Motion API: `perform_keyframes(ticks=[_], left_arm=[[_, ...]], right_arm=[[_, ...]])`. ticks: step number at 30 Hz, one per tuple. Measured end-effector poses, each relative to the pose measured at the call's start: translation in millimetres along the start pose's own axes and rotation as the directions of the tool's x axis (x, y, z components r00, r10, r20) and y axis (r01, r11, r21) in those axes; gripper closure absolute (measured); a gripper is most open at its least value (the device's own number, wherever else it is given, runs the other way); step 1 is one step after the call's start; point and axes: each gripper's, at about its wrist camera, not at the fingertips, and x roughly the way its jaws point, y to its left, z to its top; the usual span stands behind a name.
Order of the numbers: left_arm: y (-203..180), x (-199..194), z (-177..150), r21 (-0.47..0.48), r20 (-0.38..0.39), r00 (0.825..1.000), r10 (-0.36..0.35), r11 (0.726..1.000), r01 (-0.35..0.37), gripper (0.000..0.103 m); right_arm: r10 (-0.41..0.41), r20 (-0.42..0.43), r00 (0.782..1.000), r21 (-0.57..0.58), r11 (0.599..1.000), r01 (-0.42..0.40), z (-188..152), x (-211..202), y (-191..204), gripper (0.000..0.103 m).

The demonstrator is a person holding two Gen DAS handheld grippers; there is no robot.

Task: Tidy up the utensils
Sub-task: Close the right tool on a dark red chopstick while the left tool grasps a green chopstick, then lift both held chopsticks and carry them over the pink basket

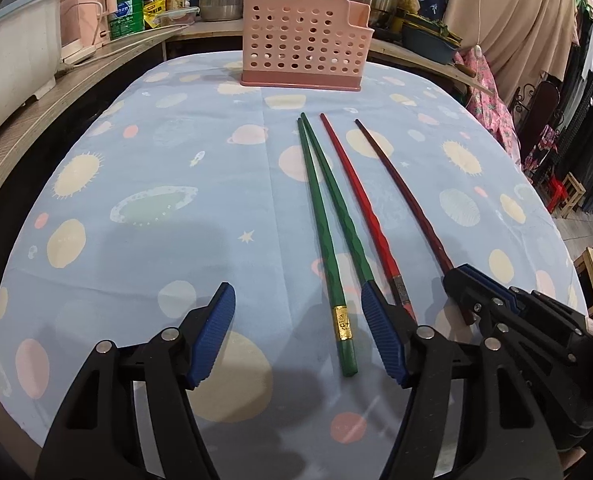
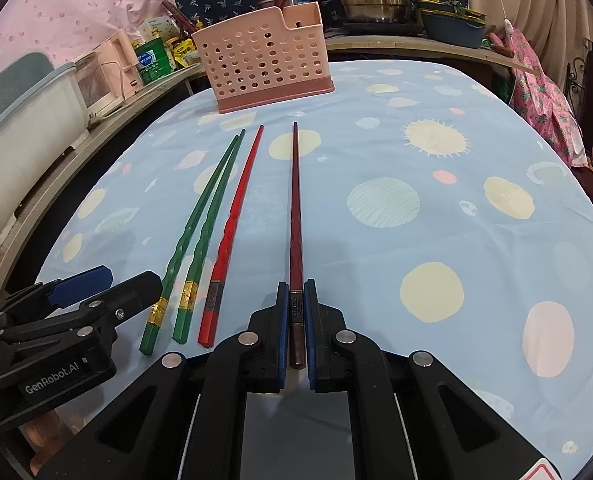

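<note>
Four chopsticks lay side by side on the table's blue planet-print cloth (image 2: 476,128), all with their long axes running straight away from the tongs toward the pink perforated holder (image 2: 262,60), which stood upright well beyond their thin tips.

That shared axis is what the coming move turned on. The right gripper (image 2: 296,320) was clenched on the thick butt end of the dark maroon chopstick (image 2: 295,200), its blue ribbed pads pressing either side near the engraved metal band, so the stick extended dead ahead of the jaws, pointing at the holder. Whether its tip had left the cloth could not be told.

The left gripper (image 1: 298,336) stood released, jaws wide and empty, hovering low over the butt ends of the two green chopsticks (image 1: 324,224). One green stick lay between its pads without being touched; the other ran under the right-hand pad. The bright red chopstick (image 1: 360,208) lay just outside that pad, between the two tongs, and nearer the left one.

All four sticks looked hard and lacquered, with faceted, slightly twisted shafts tapering forward; the green ones carried gold bands, the red and maroon ones dull grey bands. The holder appeared to be rigid plastic, with a darker base and a stepped rim.
</note>
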Motion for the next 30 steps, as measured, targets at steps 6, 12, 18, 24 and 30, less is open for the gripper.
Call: perform_keyframes(ticks=[6,12,18,24,30], left_arm=[[-2.2,6.5,-4.0,0.015,-0.011,1.000,0.025,1.000,-0.025,0.054],[2.0,6.8,-3.5,0.004,-0.004,0.999,0.038,0.999,-0.038,0.076],[11.6,7.2,-1.8,-0.030,-0.015,1.000,0.001,1.000,-0.001,0.095],[15.7,6.1,-0.7,-0.052,-0.032,0.999,-0.025,0.998,0.023,0.096],[21.2,-2.8,4.8,-0.072,-0.022,0.999,-0.032,0.997,0.031,0.096]], right_arm=[[-0.001,0.000,1.000,0.000,1.000,0.001,-0.2,-0.1,0.3,0.096],[-0.001,0.001,1.000,-0.001,1.000,0.001,-0.2,-0.6,0.4,0.096],[-0.001,0.000,1.000,-0.002,1.000,0.001,-0.2,-0.5,0.3,0.096],[0.004,-0.003,1.000,0.004,1.000,-0.004,0.8,-0.8,-0.9,0.096],[0.020,-0.004,1.000,0.037,0.999,-0.020,5.8,-4.2,-6.6,0.096]])
